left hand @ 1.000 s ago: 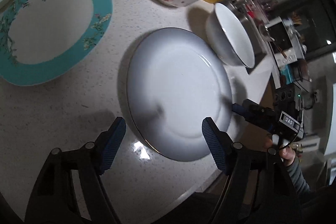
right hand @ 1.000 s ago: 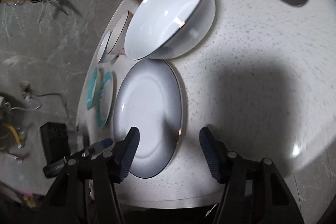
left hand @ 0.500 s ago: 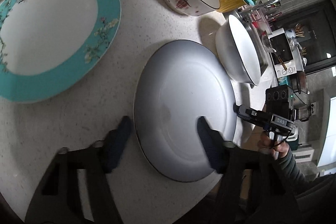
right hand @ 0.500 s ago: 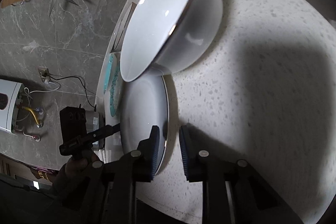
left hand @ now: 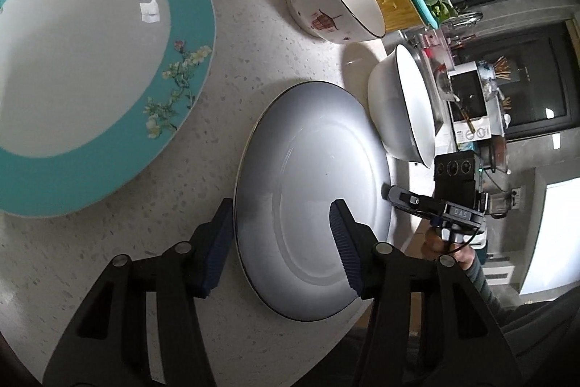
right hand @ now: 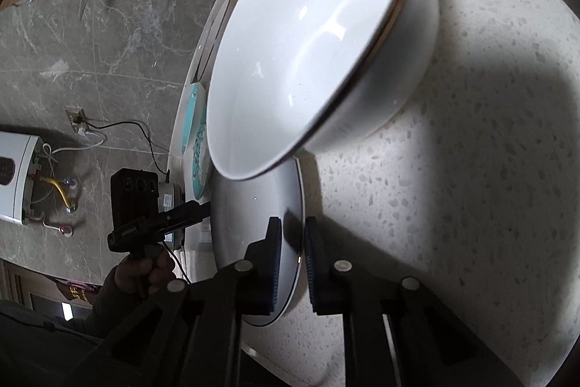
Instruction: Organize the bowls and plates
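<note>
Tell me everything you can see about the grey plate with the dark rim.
The grey plate is round, shallow and glossy, ceramic-looking, shading paler toward the middle, with a thin dark rim. It lies flat on the speckled countertop near its edge, beside the white bowl. The right gripper is closing on its rim; the left gripper straddles the opposite edge.

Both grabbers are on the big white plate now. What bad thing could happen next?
1. The right gripper is closing on only the thin rim of the white plate, so the plate might slip or tip when lifted.
2. The white bowl sits right against the plate's far edge and seems to overhang it, so lifting could knock the bowl.
3. The left gripper straddles the opposite rim without pinching it, so that side may sag.
</note>
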